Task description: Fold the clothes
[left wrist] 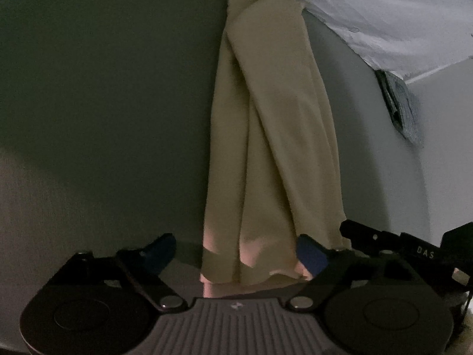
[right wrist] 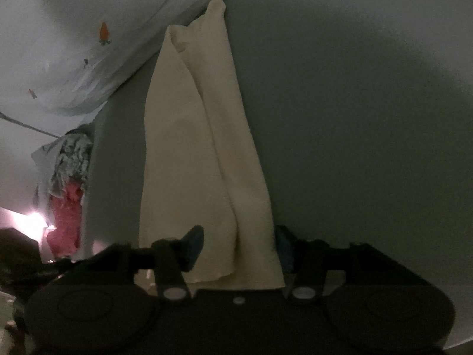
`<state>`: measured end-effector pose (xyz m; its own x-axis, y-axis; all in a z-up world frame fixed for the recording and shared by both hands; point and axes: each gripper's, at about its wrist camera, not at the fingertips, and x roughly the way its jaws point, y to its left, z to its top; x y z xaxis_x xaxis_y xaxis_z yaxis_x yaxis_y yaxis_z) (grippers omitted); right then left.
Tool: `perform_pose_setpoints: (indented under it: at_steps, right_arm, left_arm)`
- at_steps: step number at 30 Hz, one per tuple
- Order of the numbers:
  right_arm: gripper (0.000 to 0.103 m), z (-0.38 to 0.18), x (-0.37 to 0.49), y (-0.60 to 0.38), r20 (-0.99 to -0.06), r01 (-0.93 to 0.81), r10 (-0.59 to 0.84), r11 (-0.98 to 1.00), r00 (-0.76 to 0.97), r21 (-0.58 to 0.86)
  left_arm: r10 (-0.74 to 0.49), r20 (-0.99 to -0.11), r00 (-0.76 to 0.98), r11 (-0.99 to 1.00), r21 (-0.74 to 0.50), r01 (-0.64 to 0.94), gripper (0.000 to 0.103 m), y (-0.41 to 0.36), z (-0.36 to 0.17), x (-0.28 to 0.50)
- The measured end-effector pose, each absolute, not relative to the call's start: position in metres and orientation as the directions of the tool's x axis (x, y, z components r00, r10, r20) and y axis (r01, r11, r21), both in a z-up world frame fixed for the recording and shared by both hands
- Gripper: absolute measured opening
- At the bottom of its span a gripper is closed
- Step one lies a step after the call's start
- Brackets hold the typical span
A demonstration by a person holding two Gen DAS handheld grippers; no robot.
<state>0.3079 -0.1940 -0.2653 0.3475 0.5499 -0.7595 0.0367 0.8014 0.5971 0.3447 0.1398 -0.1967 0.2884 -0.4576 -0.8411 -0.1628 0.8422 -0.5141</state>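
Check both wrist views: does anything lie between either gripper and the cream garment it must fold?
Nothing visible does. The cream garment runs straight into the open left gripper, and its near end sits between the open right gripper fingers. The crumpled clothes lie off to the side.

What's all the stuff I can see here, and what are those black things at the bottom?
Cloth: one, cream, folded into a long strip on the grey surface, running away from both cameras.
Sheet: one, pale blue with small orange prints, at the far end.
Clothes pile: one, grey-green and pink, left edge of the right view.
Left tool: one, black with blue pads, open, straddling the cloth's near end.
Right tool: one, black with blue pads, open, straddling the same end.
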Motion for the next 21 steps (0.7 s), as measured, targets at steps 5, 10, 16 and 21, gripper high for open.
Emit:
perform_pose_setpoints:
  at_steps: [5, 10, 16, 21]
  right_arm:
    - [0.048, -0.273, 0.316, -0.201, -0.724, 0.061, 0.624, 0.744, 0.293, 0.666]
    - [0.048, -0.28, 0.321, -0.21, -0.687, 0.107, 0.676, 0.687, 0.267, 0.718]
    - [0.049, -0.287, 0.33, -0.212, -0.659, 0.121, 0.727, 0.649, 0.192, 0.751]
    - [0.046, -0.287, 0.332, -0.21, -0.665, 0.128, 0.734, 0.653, 0.137, 0.747]
  left_arm:
    - [-0.534, -0.803, 0.266, 0.77, -0.592, -0.24, 0.067, 0.139, -0.206, 0.343]
    - [-0.551, -0.786, 0.282, 0.732, -0.617, -0.29, 0.067, 0.145, -0.209, 0.339]
    - [-0.499, -0.83, 0.248, 0.771, -0.556, -0.311, 0.034, 0.148, -0.207, 0.339]
    - [-0.531, -0.821, 0.209, 0.731, -0.569, -0.377, 0.014, 0.166, -0.218, 0.331]
